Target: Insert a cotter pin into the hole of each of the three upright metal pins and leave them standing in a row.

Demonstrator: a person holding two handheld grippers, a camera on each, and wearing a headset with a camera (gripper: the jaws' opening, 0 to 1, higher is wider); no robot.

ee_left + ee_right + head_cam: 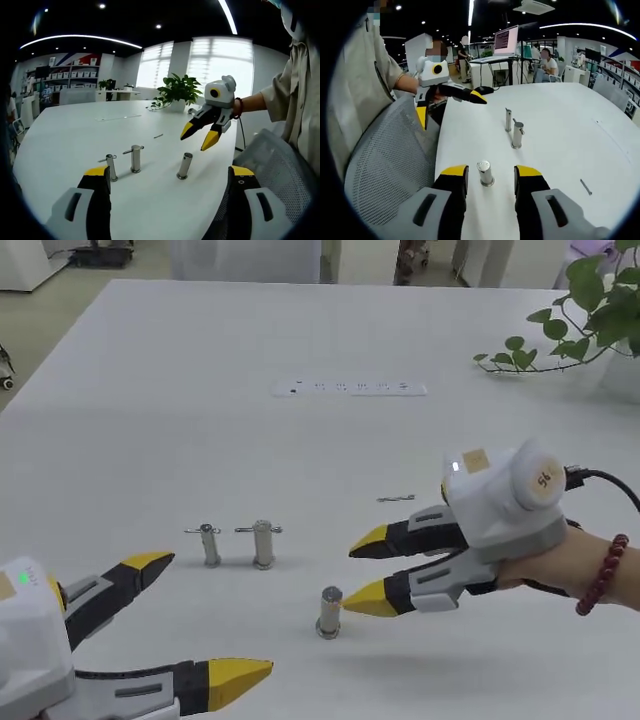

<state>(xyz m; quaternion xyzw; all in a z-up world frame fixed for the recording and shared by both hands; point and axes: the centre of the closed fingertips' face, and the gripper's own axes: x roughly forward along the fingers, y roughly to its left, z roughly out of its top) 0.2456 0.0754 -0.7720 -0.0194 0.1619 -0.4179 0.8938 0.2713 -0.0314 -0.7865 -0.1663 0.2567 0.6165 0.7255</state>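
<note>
On my head view the right gripper (365, 573) reaches in from the right of the frame with its jaws apart and nothing held. Its lower tip sits just beside the top of the bare pin (330, 611), low centre, and from that angle I cannot tell whether they touch. The right gripper view is clearer: the bare pin (485, 173) stands upright between the 2 jaws with a gap on each side. Its hole is too small for me to make out. Up and left of it in the head view, the left pin (210, 543) and middle pin (263, 543) stand side by side, close but apart. Each has 1 of the fitted cotters (243, 530) crossing it near the top. In the right gripper view those 2 pins nearly line up 1 behind the other, and their cotters are hard to read. A loose cotter (395, 499) lies flat on the table (300, 450) just above the right gripper's upper jaw, thin and faint. The left gripper (205, 618) sits at the bottom left, jaws wide apart and empty, its body cut off by the frame corner.
</note>
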